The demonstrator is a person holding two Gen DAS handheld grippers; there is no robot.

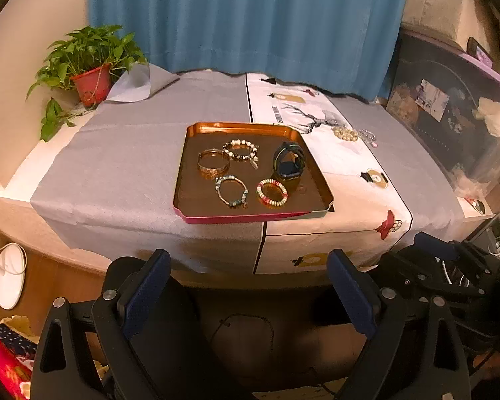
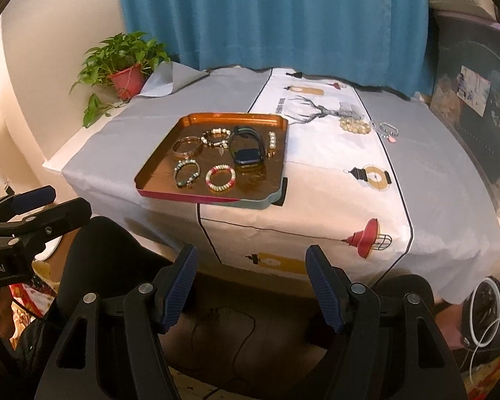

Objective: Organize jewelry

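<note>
1. Five pieces lie in the tray (image 1: 250, 218): one gold bangle (image 1: 213, 162), three beaded bracelets and one dark smartwatch (image 1: 289, 161).
2. Two more pieces sit outside it, near the table's far edge: a cream bead bracelet (image 1: 345, 132) and, just beside it, a silver chain bracelet (image 1: 368, 136).
3. The tray is shallow, glossy copper metal with rounded corners and a red outer rim, set on the near half of the table (image 1: 116, 173), which is covered in grey and printed white cloth.
4. The left gripper (image 1: 250, 286) and the right gripper (image 2: 251, 283) each hang off the table's near edge, blue ribbed pads spread wide, nothing between them.
</note>
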